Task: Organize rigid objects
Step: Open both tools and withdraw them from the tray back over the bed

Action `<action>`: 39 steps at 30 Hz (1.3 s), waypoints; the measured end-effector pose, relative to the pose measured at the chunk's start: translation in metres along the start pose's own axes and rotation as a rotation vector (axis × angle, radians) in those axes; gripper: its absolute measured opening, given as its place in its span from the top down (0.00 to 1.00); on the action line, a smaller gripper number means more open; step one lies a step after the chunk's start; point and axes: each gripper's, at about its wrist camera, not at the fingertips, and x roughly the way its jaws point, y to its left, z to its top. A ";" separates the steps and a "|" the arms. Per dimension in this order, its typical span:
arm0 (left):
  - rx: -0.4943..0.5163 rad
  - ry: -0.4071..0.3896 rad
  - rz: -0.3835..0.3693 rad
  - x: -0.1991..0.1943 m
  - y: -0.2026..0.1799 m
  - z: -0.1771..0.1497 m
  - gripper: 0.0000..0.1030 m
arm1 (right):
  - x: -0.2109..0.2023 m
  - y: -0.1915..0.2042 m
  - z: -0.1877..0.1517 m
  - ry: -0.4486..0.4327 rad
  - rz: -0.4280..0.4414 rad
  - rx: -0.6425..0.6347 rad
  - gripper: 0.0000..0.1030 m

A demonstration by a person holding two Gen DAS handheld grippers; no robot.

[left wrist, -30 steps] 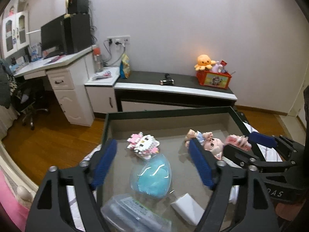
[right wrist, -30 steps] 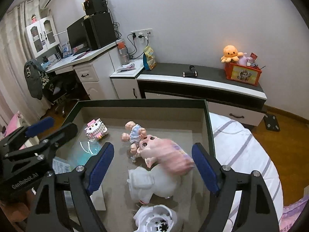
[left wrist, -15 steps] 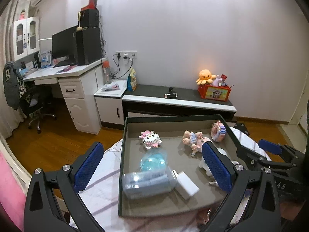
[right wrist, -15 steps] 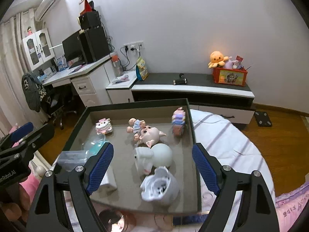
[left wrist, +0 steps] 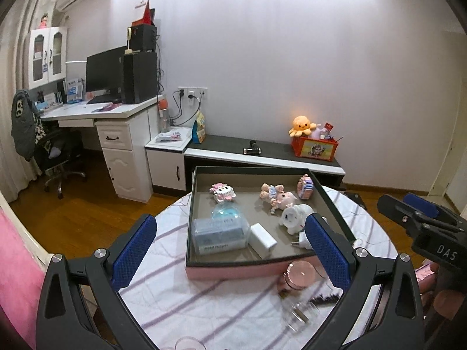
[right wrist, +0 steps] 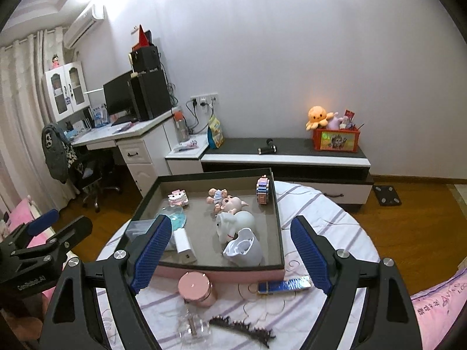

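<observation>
The round bench with its striped cloth carries a tray at its far side, holding a doll, a white toy, a block figure and a white box. A pink jar stands just near of the tray. The left tongs have just been opening and gape wide, empty; the right tongs are open, empty too.

A plush octopus tops an orange box against the wall.
</observation>
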 end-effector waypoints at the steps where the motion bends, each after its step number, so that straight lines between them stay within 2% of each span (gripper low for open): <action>1: -0.001 -0.002 0.000 -0.003 0.000 0.000 0.00 | -0.007 0.000 -0.001 -0.008 -0.001 0.001 0.17; 19: 0.011 -0.025 -0.012 -0.072 -0.011 -0.032 0.00 | -0.075 0.007 -0.033 -0.060 -0.006 0.009 0.17; 39: 0.022 -0.017 -0.016 -0.108 -0.023 -0.068 0.00 | -0.106 0.007 -0.083 -0.016 -0.007 0.011 0.17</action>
